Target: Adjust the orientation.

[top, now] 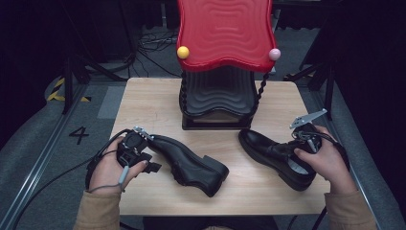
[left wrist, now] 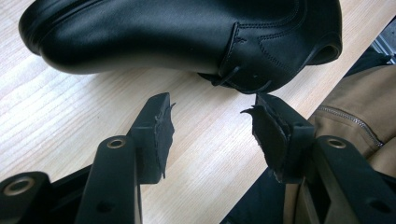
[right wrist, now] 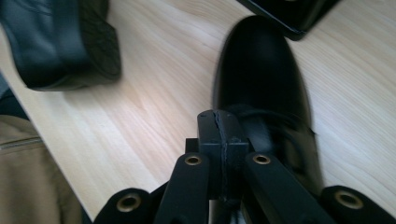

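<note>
**Two black shoes, two claws at a wooden worktop**

A person in tan sleeves works at a pale wooden worktop [top: 158, 103], a claw in each hand. The left claw [top: 152, 160] sits at the near left of the worktop, beside the toe end of a black leather shoe [top: 189, 163] that lies on its side, heel and sole turned toward the person. In the left gripper view its two black jaws stand apart with bare wood between them and the shoe [left wrist: 187, 37] just beyond their tips; the claw is released and grips nothing.

At the near right, the right claw [top: 306, 139] hovers over the heel end of the second black shoe [top: 273, 153], which stands upright on its sole with its toe pointing toward the centre of the worktop. In the right gripper view the right claw [right wrist: 223, 126] is clenched, its pads pressed flat together with nothing between them, just above the laces of that shoe [right wrist: 261, 70].

Behind both shoes, at the far middle of the worktop, stands a black ribbed rack [top: 218, 98] under a wavy red top [top: 225, 31] carrying a yellow ball [top: 183, 52] and a pink ball [top: 274, 54].
</note>
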Available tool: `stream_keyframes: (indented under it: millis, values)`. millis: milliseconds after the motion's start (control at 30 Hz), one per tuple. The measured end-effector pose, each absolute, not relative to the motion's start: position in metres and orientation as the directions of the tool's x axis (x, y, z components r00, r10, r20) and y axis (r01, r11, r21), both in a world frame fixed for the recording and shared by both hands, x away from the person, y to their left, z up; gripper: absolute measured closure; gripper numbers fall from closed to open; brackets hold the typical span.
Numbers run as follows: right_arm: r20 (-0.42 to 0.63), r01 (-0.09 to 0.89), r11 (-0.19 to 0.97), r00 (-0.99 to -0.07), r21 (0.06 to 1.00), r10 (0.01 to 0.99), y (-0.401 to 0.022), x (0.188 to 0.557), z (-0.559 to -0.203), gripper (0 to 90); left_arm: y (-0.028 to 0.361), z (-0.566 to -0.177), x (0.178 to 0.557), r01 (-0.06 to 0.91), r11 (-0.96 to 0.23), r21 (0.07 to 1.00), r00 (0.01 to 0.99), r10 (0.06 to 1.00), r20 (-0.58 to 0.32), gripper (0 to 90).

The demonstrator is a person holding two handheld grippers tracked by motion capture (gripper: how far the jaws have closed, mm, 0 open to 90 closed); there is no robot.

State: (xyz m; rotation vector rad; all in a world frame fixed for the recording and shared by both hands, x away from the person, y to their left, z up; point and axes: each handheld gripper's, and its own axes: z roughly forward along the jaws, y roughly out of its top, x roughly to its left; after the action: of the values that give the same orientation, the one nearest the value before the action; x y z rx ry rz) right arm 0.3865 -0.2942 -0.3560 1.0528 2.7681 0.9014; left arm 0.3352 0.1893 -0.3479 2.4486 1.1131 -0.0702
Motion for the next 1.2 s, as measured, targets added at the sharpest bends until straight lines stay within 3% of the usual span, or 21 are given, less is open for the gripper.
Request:
stream_keyframes:
  millis: [700, 1200]
  values:
    - [0.173, 0.472, 0.716, -0.875, 0.515, 0.453, -0.190, 0.379, -0.367, 90.0, 0.185, -0.348, 0.336, 0.718, -0.581, 0.383, 0.682, 0.696, -0.225, 44.3]
    - [0.184, 0.427, 0.753, -0.903, 0.501, 0.389, -0.153, 0.375, -0.383, 90.0, 0.182, -0.347, 0.335, 0.712, -0.588, 0.385, 0.689, 0.691, -0.219, 44.5]
